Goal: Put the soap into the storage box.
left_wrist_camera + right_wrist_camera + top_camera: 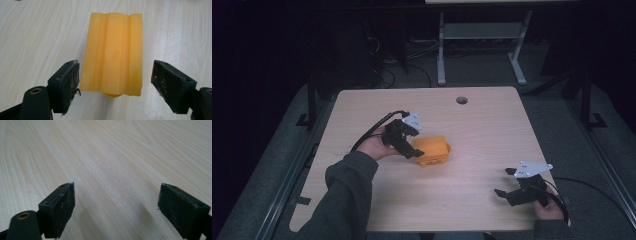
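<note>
In the high view the orange block [432, 150] sits at mid-frame on the table [472, 130], with the left gripper [416, 151] right at its left side, held by a hand [374, 146] in a grey sleeve [343, 192]. From up there the block reads as a small rounded lump with a lip at its lower edge, and the jaws' spacing is hard to judge. The left gripper view settles that: the jaws are spread wide, one at each side of the block's [113, 53] near end. The left pad [72, 80] is just beside it or barely touching; the right pad [166, 81] stands clear. This view also gives the surface: waxy, translucent orange, with a raised central ridge and long grooves running away from the camera, and a rounded bit peeking out beneath the near edge.

The right gripper [507, 182] is at the lower right of the high view, well apart from the block. Its own view shows its jaws spread over bare wood grain [117, 157].
</note>
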`<move>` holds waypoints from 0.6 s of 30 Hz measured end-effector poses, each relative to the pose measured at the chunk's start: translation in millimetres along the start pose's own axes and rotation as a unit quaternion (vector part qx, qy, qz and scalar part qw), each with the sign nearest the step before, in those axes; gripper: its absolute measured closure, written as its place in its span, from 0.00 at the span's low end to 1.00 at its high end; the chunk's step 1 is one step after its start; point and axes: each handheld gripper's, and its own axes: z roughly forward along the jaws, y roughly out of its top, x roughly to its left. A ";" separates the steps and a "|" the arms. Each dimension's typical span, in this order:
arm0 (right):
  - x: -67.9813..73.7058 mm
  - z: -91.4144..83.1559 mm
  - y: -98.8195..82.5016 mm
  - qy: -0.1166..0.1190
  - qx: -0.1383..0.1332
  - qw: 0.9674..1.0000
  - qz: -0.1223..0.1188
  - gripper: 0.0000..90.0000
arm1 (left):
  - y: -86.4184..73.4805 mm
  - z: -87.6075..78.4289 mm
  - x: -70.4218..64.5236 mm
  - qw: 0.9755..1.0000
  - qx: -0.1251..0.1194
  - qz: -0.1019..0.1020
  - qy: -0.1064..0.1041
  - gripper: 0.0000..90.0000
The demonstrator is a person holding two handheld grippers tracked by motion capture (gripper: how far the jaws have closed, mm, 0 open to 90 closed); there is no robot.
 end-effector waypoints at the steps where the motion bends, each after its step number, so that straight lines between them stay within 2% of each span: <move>1: 0.2 0.0 0.1 0.001 0.000 1.000 0.000 0.15 | -0.8 -0.2 -0.1 1.000 -0.002 0.000 0.000 0.24; 4: -0.1 0.1 0.0 0.001 0.000 1.000 -0.001 0.15 | -2.1 -0.9 -0.9 1.000 -0.002 -0.002 -0.001 0.24; 9: -0.5 -0.1 -0.4 0.000 0.001 1.000 0.000 0.15 | -7.1 -1.8 -1.9 1.000 -0.001 -0.016 -0.003 0.24; 12: -0.8 -0.6 -0.4 -0.001 -0.001 1.000 -0.001 0.15 | -9.8 -4.3 -2.6 1.000 0.009 -0.016 -0.001 0.24; 18: -0.4 -0.3 -0.4 -0.003 0.001 1.000 0.000 0.15 | -18.5 -9.7 -7.8 1.000 -0.002 -0.023 0.006 0.24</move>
